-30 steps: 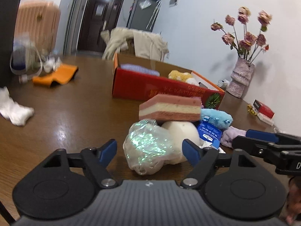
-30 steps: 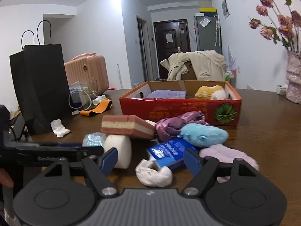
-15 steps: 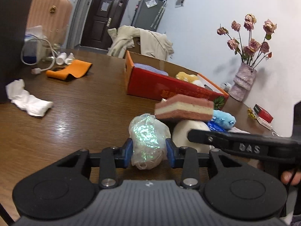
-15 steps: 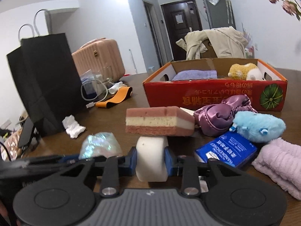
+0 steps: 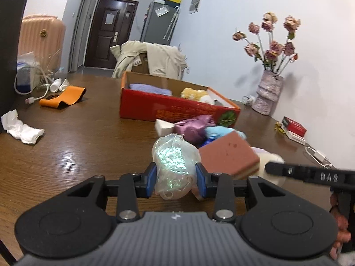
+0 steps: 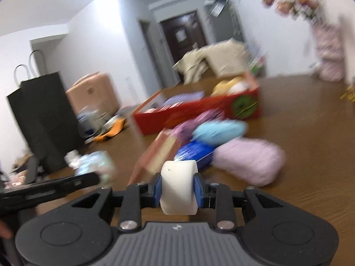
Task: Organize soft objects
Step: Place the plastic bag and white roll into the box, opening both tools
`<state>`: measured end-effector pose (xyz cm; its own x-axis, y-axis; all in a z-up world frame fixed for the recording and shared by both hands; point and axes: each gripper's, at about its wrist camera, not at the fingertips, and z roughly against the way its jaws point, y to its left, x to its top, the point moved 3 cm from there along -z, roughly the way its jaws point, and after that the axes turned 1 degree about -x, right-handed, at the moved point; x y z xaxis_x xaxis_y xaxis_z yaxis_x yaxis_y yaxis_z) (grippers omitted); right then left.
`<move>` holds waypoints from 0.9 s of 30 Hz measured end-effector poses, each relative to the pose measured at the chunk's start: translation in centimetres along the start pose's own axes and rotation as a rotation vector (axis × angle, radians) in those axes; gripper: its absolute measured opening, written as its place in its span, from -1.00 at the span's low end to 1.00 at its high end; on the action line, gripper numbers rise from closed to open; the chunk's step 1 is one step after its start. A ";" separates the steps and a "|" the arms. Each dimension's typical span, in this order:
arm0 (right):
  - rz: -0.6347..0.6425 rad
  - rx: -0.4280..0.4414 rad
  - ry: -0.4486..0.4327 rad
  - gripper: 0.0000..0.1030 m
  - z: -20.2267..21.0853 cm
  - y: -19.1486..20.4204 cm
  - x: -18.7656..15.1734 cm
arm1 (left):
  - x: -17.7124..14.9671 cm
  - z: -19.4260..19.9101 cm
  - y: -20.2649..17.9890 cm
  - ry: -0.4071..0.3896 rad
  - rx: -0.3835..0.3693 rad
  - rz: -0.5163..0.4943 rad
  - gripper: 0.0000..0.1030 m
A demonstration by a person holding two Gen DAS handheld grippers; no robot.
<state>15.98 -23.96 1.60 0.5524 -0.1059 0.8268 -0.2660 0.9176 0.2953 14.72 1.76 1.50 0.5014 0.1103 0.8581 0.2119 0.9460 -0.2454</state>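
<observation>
Left gripper (image 5: 175,178): jaws have just been closing and are clamped on the iridescent bag (image 5: 175,166), which sits squarely between the blue pads (image 5: 151,178), bulging above and below them. The bag looks lifted off the brown surface (image 5: 77,146), can't confirm fully.

Right gripper (image 6: 178,189): jaws have likewise just closed, now gripping the white foam roll (image 6: 178,186). The roll is centred between the pads, upright, its top and bottom sticking out past them. The right view is heavily motion-blurred.

The pink layered sponge (image 5: 229,156) is tilted, one edge down, just right of the bag in the left view; in the right view it leans just behind the roll. Contact with the roll: cannot tell.

Rest of the pile sits between the grippers and the red box (image 5: 177,109): purple satin item (image 5: 195,126), light blue plush (image 6: 219,130), blue packet (image 6: 195,150), lilac knit piece (image 6: 248,161), all bunched together on the surface. The box is further back, holding a purple cloth (image 5: 150,88) at its left end and a yellow plush (image 5: 194,93) towards the right.

A crumpled tissue (image 5: 21,129) lies well apart on the left. A vase of dried flowers (image 5: 267,95) stands by the wall.
</observation>
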 end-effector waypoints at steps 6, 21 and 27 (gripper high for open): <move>-0.053 -0.018 -0.069 -0.44 1.8 -2.4 0.2 | -0.1 0.5 -2.0 0.002 -0.001 -0.034 -0.27; -0.043 0.012 -0.113 -0.44 -1.9 -5.7 7.0 | 8.0 -5.0 -1.4 -0.086 -0.026 -0.075 -0.27; 0.083 0.088 -0.090 -0.43 -9.0 -3.9 14.9 | 14.7 -11.3 1.2 -0.093 -0.005 -0.147 -0.27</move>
<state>32.35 -25.61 8.44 0.4536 -0.0687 0.8885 -0.3784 0.8879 0.2618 31.83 1.02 8.71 0.3854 -0.0013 0.9228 0.2813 0.9526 -0.1161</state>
